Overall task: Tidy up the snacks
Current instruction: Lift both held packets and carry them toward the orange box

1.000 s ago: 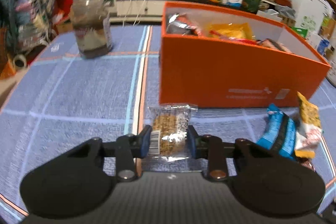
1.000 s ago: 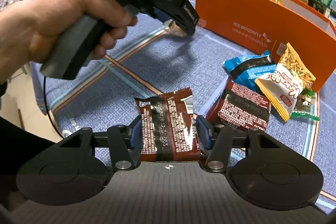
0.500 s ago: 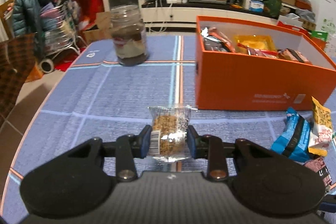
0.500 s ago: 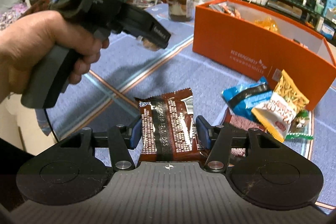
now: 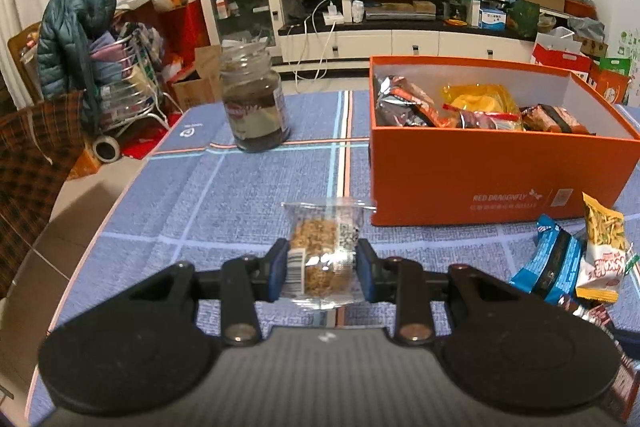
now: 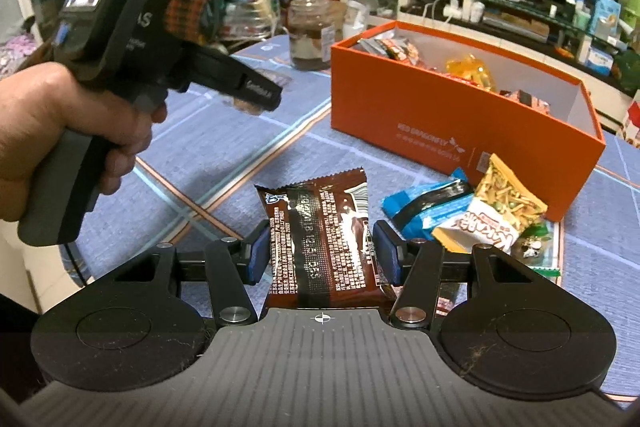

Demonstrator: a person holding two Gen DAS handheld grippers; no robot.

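On the blue checked tablecloth [image 5: 224, 195] stand 1 glass jar [image 5: 256, 107] and 1 orange box [image 5: 496, 163], already holding several snack packets. Just beside the box's near corner lie 3 loose packets: a blue packet [image 6: 424, 203], a yellow-and-white packet [image 6: 496, 211], and a small green one [image 6: 536, 239]. The left gripper [image 5: 322, 269] is clenched on a clear granola packet [image 5: 322, 251], lifted above the cloth. The right gripper [image 6: 320, 255] grasps a brown chocolate packet [image 6: 320, 243] between its blue pads. A person's hand [image 6: 60, 123] holds the left tool's handle.
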